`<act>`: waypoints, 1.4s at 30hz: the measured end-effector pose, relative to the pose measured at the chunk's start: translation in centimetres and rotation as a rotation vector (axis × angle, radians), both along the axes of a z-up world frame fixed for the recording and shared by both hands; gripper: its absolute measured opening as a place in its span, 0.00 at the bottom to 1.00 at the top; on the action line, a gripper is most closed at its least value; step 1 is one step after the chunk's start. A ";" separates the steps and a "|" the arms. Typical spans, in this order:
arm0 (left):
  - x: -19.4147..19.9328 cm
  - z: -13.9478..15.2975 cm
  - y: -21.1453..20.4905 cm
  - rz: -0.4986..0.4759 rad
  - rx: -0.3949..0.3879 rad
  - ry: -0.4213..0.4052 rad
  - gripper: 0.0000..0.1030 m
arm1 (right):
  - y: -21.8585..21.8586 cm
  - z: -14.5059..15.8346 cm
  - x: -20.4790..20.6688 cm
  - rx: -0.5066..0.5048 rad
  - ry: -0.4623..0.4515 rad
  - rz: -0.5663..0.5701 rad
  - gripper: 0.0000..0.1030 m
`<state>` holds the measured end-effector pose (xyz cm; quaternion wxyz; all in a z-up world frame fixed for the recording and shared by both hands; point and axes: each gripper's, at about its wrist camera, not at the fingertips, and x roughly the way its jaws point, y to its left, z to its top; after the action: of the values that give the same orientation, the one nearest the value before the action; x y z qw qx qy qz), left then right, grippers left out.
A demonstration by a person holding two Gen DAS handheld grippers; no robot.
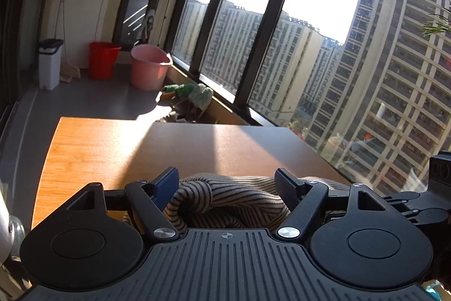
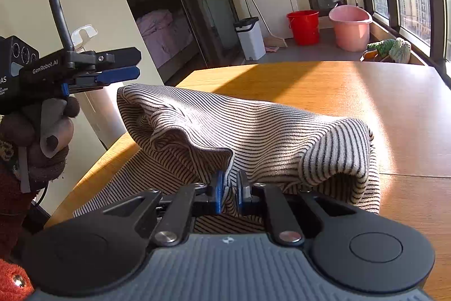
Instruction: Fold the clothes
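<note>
Striped knit, cream with thin dark lines: the garment (image 2: 253,131) lies bunched at the near edge of the table (image 2: 366,92), part draped flat toward the near left corner, the rest lifted into a loose hump.

Right gripper (image 2: 230,189): jaws nearly together, clamped on a pinch of fabric at the hump's near side.
Left gripper (image 1: 228,185): jaws wide apart, holding nothing; cloth sits between and under them in the left wrist view. In the right wrist view it is raised off the near left corner, clear of the cloth.

Risks, as judged:
- Pinch looks small; the soft knit could slip out if pulled hard.
- With one hold only, the free side may sag and crease unevenly.
- Cloth already at the table's edge could slide off.

Fold stage: cannot tell; no neat fold visible.
</note>
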<state>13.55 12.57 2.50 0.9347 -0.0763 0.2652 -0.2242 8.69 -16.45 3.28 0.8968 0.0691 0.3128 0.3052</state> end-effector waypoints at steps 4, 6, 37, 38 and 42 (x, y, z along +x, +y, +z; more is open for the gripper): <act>-0.2 -3.3 -0.4 0.019 0.131 0.104 0.76 | -2.0 1.8 0.0 -0.020 -0.078 -0.084 0.22; -0.2 -4.9 0.4 0.050 0.169 0.187 0.76 | -2.5 0.3 0.9 -0.076 -0.013 -0.134 0.28; 6.8 -6.7 3.8 0.105 -0.245 0.381 0.55 | -3.6 -5.1 6.2 0.143 0.215 -0.228 0.46; 7.5 -6.7 3.9 0.118 -0.235 0.368 0.53 | -2.9 -5.1 7.3 0.127 0.199 -0.227 0.42; 11.1 -5.6 5.3 0.173 -0.250 0.336 0.43 | -0.9 -4.5 11.9 0.080 0.156 -0.241 0.35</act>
<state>24.61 17.88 -3.14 0.8765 -0.2502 0.3797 -0.1583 20.58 -17.38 -1.27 0.8965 0.1653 0.3585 0.2012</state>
